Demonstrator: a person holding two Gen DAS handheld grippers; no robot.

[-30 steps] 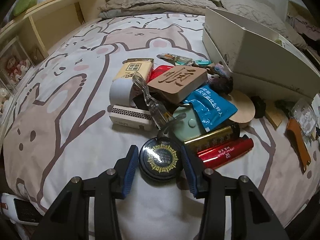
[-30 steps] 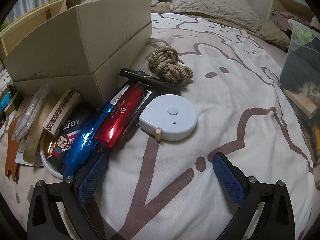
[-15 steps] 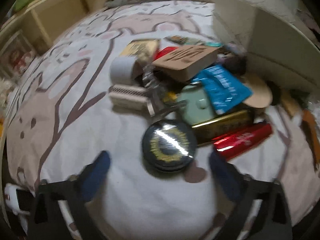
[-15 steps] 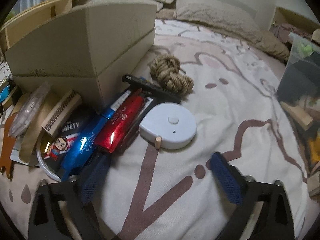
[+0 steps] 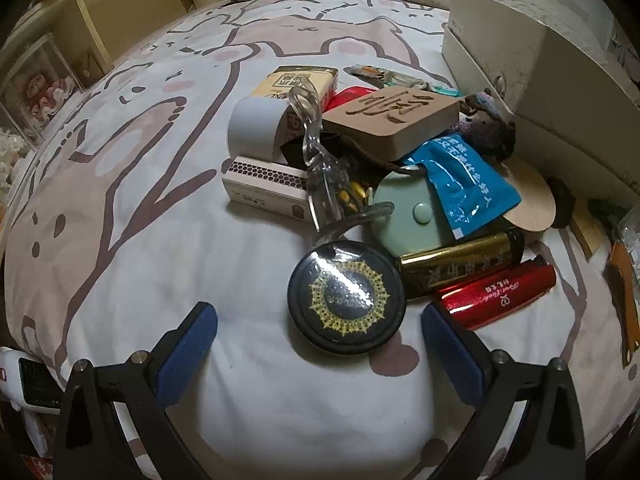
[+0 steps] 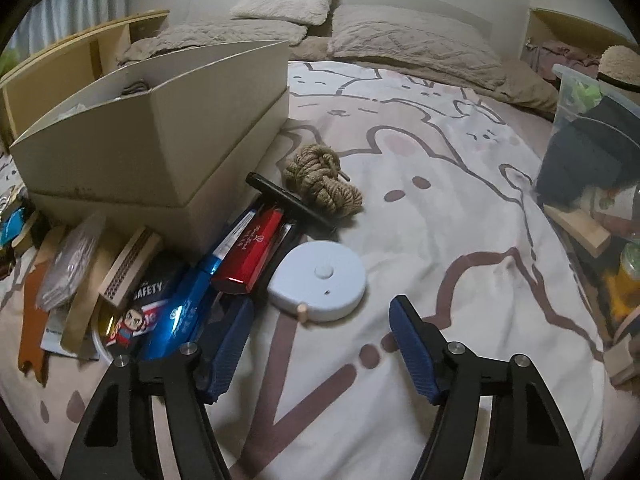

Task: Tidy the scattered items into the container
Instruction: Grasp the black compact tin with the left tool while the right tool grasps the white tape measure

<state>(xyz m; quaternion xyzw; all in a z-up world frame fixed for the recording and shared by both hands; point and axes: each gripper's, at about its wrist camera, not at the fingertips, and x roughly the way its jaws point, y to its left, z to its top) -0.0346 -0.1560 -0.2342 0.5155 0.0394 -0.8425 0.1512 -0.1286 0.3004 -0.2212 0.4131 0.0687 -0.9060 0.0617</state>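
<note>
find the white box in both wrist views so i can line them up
Left wrist: the white box sits at the upper right, behind the pile of items, partly cut off by the edge.
Right wrist: the white box fills the upper left, beside the rope.
Shared landmark: the orange strip, at the far right in the left view and the lower left in the right view.

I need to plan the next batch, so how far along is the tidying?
Barely begun. Done: the box shows only a little inside. In hand: nothing; the left gripper is open just short of the round black tin, the right gripper open near the white tape measure. Left: both piles, including the wooden block, red tube and rope.
</note>
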